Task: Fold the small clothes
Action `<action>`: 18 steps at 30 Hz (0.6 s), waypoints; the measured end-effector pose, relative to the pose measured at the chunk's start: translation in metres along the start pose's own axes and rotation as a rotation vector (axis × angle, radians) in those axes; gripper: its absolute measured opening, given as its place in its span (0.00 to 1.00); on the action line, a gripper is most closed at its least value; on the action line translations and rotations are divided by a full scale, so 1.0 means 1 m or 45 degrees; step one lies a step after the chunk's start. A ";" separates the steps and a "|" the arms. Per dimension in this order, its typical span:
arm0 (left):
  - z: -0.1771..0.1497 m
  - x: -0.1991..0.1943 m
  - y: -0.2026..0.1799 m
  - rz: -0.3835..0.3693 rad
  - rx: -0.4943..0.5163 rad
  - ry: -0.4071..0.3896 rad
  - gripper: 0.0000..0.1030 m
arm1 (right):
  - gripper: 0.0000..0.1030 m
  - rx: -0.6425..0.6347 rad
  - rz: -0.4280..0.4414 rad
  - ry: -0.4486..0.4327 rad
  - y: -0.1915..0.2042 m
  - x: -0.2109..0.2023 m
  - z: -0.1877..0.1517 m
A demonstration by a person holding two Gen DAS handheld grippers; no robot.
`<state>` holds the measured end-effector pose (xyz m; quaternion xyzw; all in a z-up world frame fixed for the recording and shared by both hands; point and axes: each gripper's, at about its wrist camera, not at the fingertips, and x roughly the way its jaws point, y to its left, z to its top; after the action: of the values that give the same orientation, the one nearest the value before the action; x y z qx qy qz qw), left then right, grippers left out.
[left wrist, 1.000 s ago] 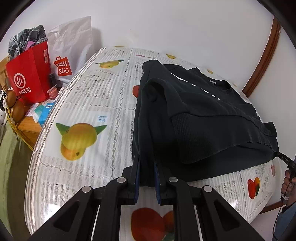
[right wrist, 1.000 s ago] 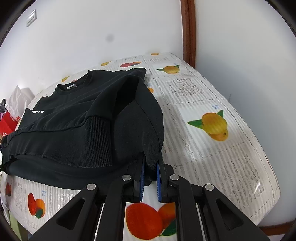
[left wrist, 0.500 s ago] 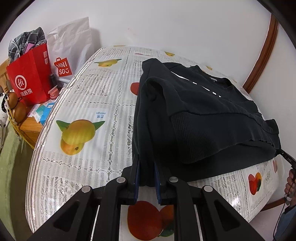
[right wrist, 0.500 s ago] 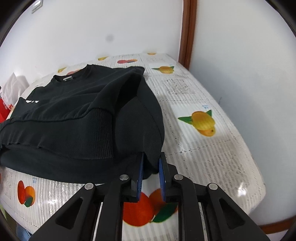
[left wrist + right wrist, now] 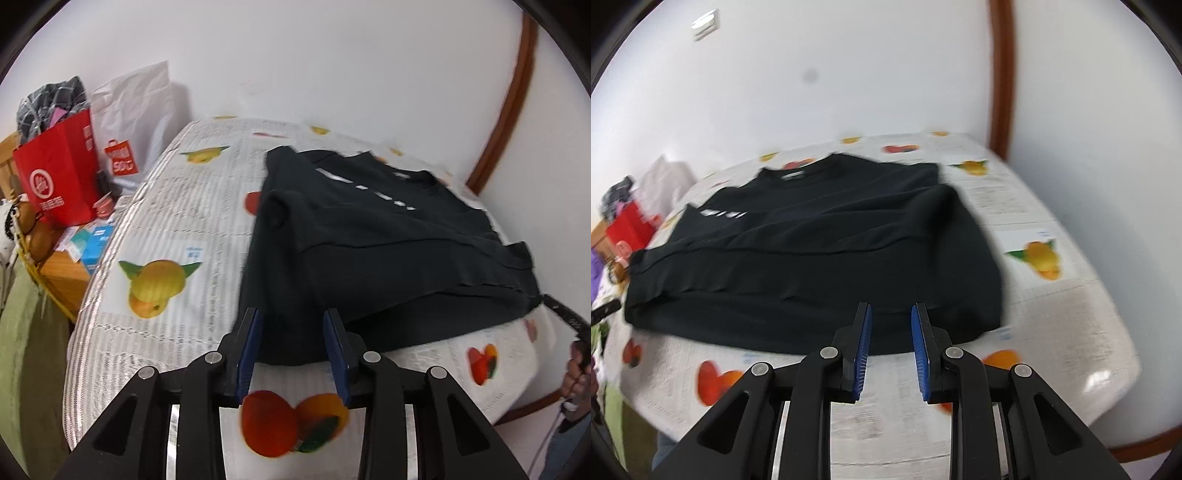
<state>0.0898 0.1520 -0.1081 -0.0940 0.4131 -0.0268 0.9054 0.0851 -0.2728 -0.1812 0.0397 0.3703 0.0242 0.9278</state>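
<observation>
Left wrist view: left gripper (image 5: 293, 338) jaws spread, holding nothing, low over the sweater (image 5: 376, 254) near edge. Sweater lies folded on the table (image 5: 177, 206), bags at far left. Right gripper (image 5: 889, 341) also spread and empty, level at the hem, aimed at the wall. Risk: a finger catches the loose top layer while pulling away, undoing the fold.

Both wrist views low at worktop (image 5: 155, 206) near edge, facing far wall; left near left corner, right near right. Shared: black sweatshirt (image 5: 388, 251) (image 5: 812, 254).
</observation>
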 end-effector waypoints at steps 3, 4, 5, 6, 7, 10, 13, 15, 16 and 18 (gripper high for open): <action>0.000 -0.005 -0.011 -0.058 0.038 0.011 0.32 | 0.20 -0.032 0.045 0.055 0.017 0.012 -0.006; -0.001 -0.005 -0.016 -0.084 0.053 0.019 0.32 | 0.17 -0.035 0.058 0.066 0.020 0.015 -0.008; 0.000 -0.005 -0.019 -0.100 0.063 0.023 0.32 | 0.13 -0.037 0.078 0.078 0.023 0.020 -0.009; -0.001 -0.005 -0.023 -0.117 0.078 0.028 0.32 | 0.12 -0.037 0.091 0.084 0.025 0.022 -0.011; -0.002 -0.005 -0.026 -0.129 0.089 0.031 0.32 | 0.12 -0.034 0.101 0.083 0.026 0.024 -0.012; -0.006 0.001 -0.038 -0.164 0.121 0.050 0.32 | 0.12 -0.016 0.116 0.072 0.027 0.032 -0.011; -0.009 0.006 -0.044 -0.183 0.130 0.069 0.32 | 0.11 -0.009 0.121 0.049 0.026 0.039 -0.009; -0.010 0.011 -0.048 -0.200 0.132 0.085 0.32 | 0.11 -0.013 0.106 0.070 0.024 0.051 -0.010; -0.009 0.015 -0.050 -0.205 0.131 0.096 0.32 | 0.10 -0.005 0.093 0.095 0.023 0.059 -0.011; -0.009 0.022 -0.052 -0.205 0.130 0.116 0.32 | 0.07 0.027 0.090 0.130 0.018 0.072 -0.016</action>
<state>0.0987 0.0972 -0.1200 -0.0794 0.4430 -0.1248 0.8842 0.1262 -0.2486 -0.2400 0.0613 0.4159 0.0551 0.9057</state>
